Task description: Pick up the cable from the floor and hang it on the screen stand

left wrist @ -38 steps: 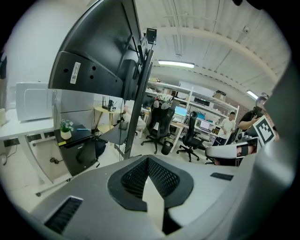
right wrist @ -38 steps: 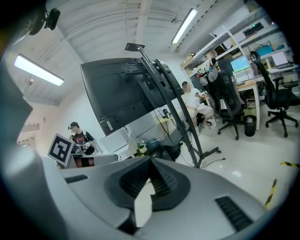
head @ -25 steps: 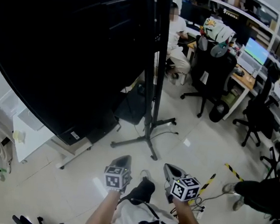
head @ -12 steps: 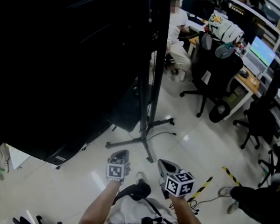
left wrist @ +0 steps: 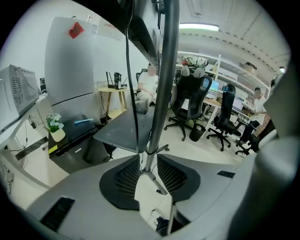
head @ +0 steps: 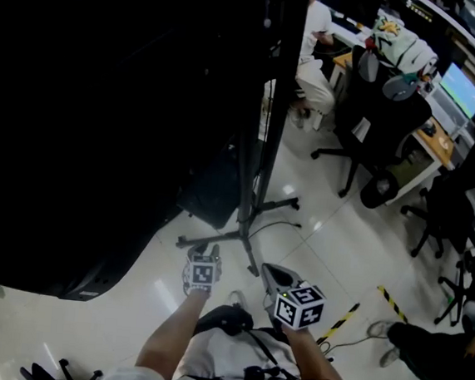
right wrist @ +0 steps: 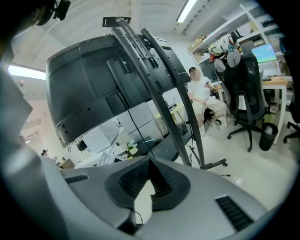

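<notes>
Screen (head: 103, 114), huge and black, fills the head view's left on its stand (head: 254, 145). Office chairs (head: 370, 114) stand behind, with a black bin (head: 374, 190) beside them; its inside is hidden. Left claw (head: 205, 250), low near the stand's foot, is opening with nothing between its jaws. Right claw (head: 270, 272), just beside it, is closed and empty. Thin black cable (left wrist: 129, 70) hangs down just beside the stand's pole, its lower end hidden behind the left claw. White pot (left wrist: 57, 135) on a low black counter (left wrist: 75, 133) holds small white flowers.
</notes>
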{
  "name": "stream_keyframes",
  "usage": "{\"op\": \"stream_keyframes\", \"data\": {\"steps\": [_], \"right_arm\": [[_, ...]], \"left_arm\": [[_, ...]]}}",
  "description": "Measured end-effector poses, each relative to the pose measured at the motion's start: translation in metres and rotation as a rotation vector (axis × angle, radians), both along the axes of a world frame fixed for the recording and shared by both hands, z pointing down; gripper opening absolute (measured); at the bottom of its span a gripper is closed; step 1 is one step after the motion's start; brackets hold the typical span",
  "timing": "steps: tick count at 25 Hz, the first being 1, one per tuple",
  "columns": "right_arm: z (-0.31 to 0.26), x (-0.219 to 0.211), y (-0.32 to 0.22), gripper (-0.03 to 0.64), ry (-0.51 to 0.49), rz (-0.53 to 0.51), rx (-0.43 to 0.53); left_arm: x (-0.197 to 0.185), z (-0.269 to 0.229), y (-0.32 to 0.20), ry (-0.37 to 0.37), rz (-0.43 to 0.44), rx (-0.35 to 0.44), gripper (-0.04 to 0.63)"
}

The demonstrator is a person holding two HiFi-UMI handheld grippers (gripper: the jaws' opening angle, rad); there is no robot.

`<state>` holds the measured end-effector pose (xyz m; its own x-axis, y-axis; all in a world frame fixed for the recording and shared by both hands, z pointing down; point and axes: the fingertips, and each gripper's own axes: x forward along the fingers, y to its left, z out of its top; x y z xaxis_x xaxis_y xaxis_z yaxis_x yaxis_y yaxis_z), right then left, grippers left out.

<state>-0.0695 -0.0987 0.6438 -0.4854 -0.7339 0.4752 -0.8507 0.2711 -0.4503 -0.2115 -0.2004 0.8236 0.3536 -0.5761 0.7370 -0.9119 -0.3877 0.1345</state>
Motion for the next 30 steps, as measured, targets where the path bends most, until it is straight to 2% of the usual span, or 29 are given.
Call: {"op": "stream_keyframes", "data": {"steps": [5, 12, 17, 25, 28, 30], "right_arm": [[0.017, 0.002, -0.02, 0.005, 0.018, -0.021, -0.027], [0.026, 0.021, -0.05, 0.005, 0.037, 0.005, -0.038], [0.038, 0.034, -0.053, 0.005, 0.041, 0.028, -0.056], [0.046, 0.057, -0.063, 0.005, 0.04, 0.079, -0.074], [0.051, 0.064, -0.064, 0.006, 0.039, 0.09, -0.08], [0.052, 0.065, -0.065, 0.005, 0.037, 0.093, -0.084]], "left_arm": [[-0.004, 0.04, -0.028, -0.065, -0.001, -0.017, 0.118], [0.011, 0.074, -0.061, -0.076, 0.019, -0.049, 0.118], [0.019, 0.082, -0.08, -0.1, 0.056, -0.015, 0.118], [0.022, 0.102, -0.093, -0.123, 0.074, -0.042, 0.115], [0.021, 0.103, -0.094, -0.142, 0.081, -0.049, 0.028], [0.023, 0.102, -0.092, -0.142, 0.089, -0.061, 0.026]]}}
